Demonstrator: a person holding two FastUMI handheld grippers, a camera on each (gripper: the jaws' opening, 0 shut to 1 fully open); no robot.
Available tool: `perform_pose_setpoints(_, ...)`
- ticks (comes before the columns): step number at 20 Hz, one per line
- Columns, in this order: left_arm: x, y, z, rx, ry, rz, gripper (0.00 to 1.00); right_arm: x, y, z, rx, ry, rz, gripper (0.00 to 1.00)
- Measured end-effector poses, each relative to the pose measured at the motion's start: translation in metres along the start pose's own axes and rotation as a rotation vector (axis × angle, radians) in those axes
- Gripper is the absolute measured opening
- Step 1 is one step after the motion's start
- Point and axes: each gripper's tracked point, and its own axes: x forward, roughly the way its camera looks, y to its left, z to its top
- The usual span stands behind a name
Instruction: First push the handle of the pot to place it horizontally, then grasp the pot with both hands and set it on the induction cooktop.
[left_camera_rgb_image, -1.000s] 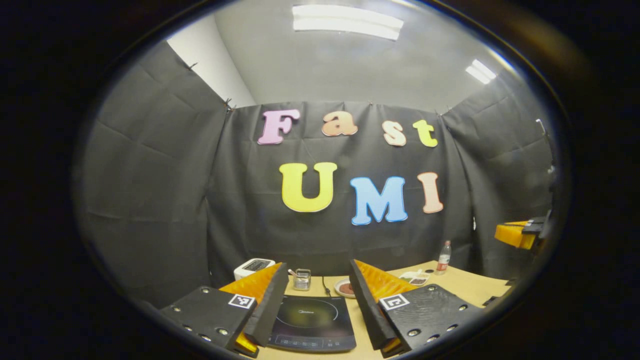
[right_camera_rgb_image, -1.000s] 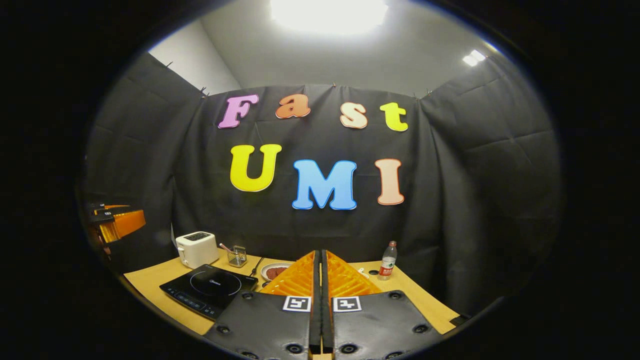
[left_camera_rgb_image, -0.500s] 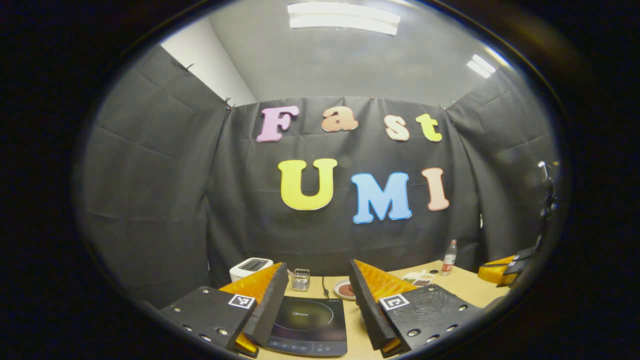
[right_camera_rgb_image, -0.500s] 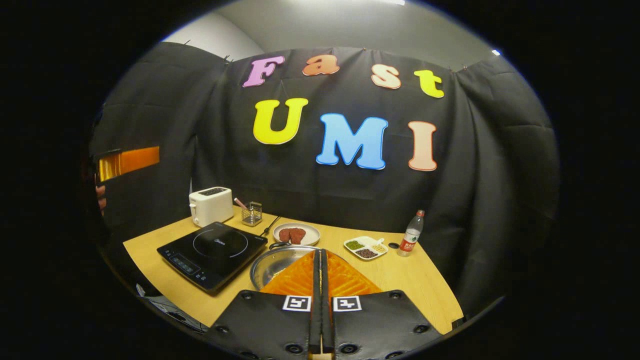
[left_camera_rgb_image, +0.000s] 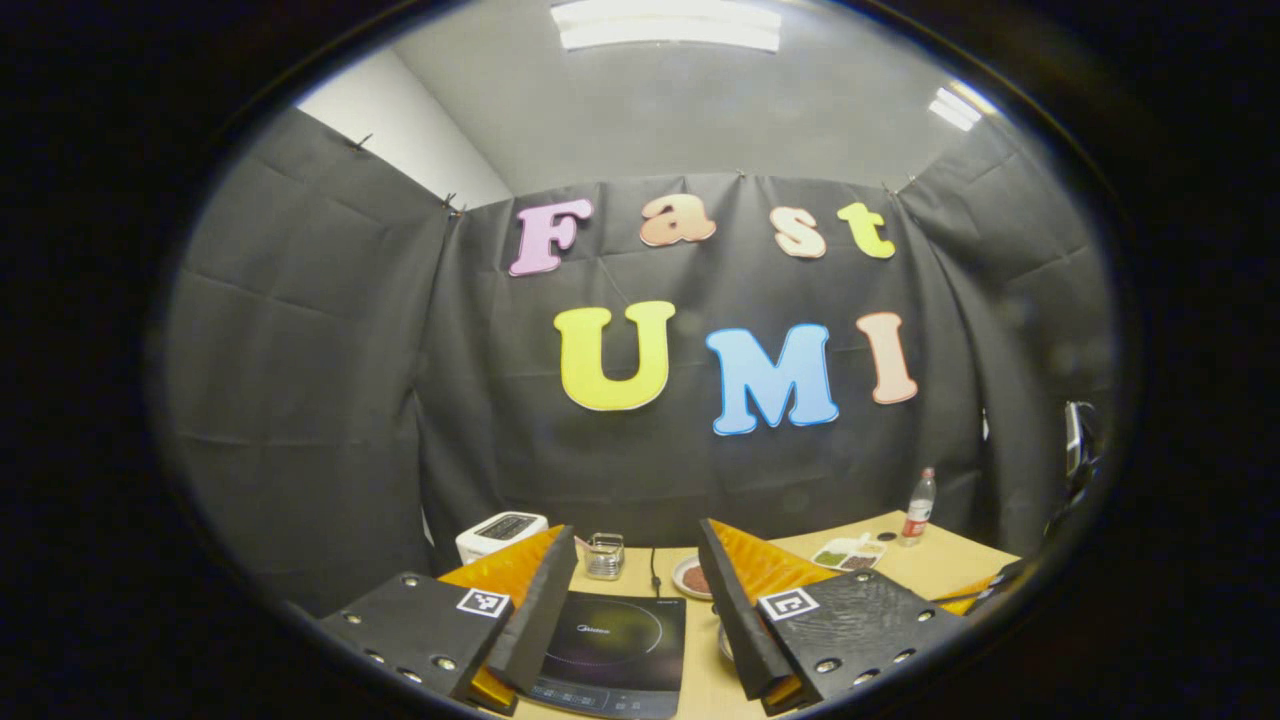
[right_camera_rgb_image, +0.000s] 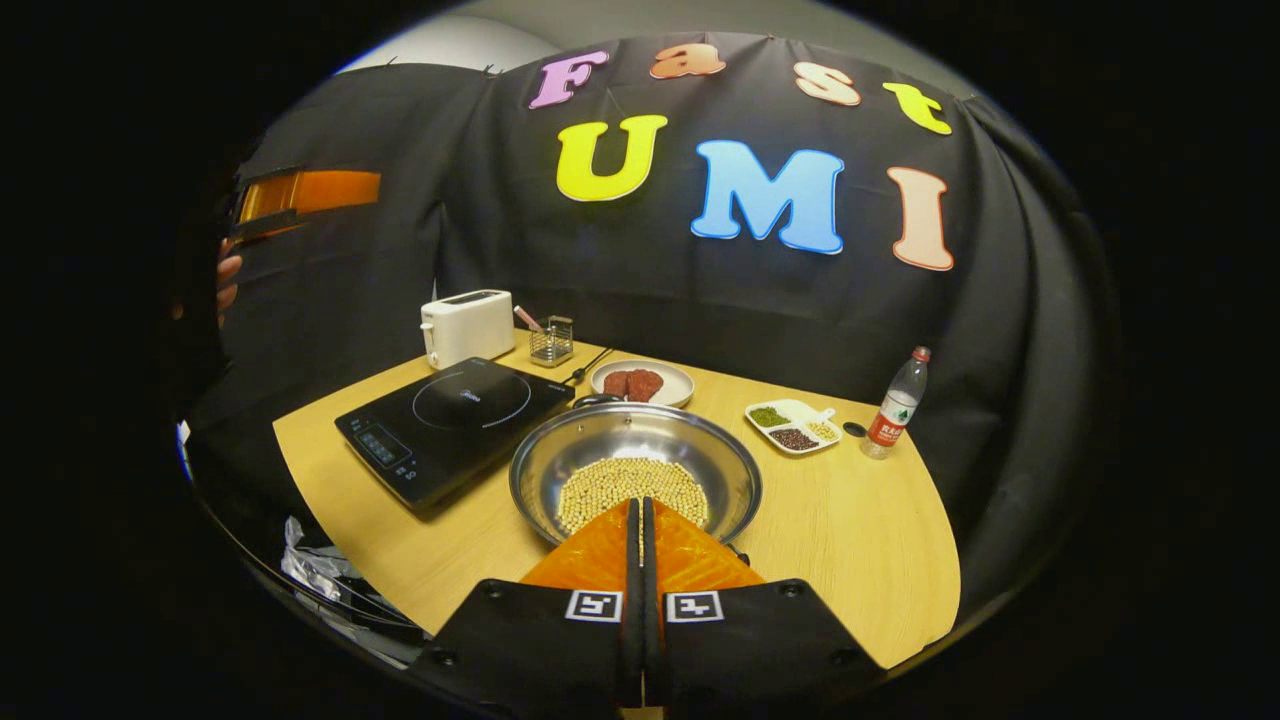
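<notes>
The right gripper (right_camera_rgb_image: 641, 515) has its fingers pressed together on nothing, poised above the near rim of one round steel pot (right_camera_rgb_image: 635, 480) holding pale beans. The pot sits on the wooden table (right_camera_rgb_image: 860, 540), just right of the one flat black induction cooktop (right_camera_rgb_image: 455, 420). The handle-pushing step appears not yet begun; next, the closed tips likely must drop to the handle, which is hard to make out. The left gripper (left_camera_rgb_image: 635, 600) hangs released above the cooktop (left_camera_rgb_image: 610, 650). Beyond the pot: one plate of red food (right_camera_rgb_image: 640, 382), one divided dish (right_camera_rgb_image: 793, 425), one bottle (right_camera_rgb_image: 897, 402), one white toaster (right_camera_rgb_image: 467, 327).
</notes>
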Motion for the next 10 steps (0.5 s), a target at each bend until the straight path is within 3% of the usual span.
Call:
perform_pose_setpoints(2, 0.005, -0.005, -0.001, 0.007, 0.005, 0.011, 0.72, 0.01, 0.0, -0.016, 0.007, 0.06, 0.036, 0.0)
perform_pose_setpoints(6, 0.011, -0.008, -0.007, 0.028, 0.017, 0.044, 0.75, 0.024, 0.001, -0.047, -0.027, 0.158, 0.095, 0.02)
perform_pose_setpoints(7, 0.011, -0.009, -0.01, 0.028, 0.023, 0.053, 0.71, 0.028, 0.0, -0.053, -0.042, 0.182, 0.106, 0.02)
perform_pose_setpoints(8, 0.011, -0.009, -0.012, 0.027, 0.029, 0.063, 0.75, 0.03, -0.001, -0.06, -0.053, 0.206, 0.12, 0.02)
perform_pose_setpoints(9, 0.011, -0.009, -0.015, 0.026, 0.036, 0.072, 0.71, 0.032, 0.001, -0.066, -0.06, 0.226, 0.135, 0.02)
perform_pose_setpoints(10, 0.011, -0.009, -0.017, 0.028, 0.042, 0.081, 0.75, 0.034, 0.004, -0.071, -0.059, 0.245, 0.155, 0.02)
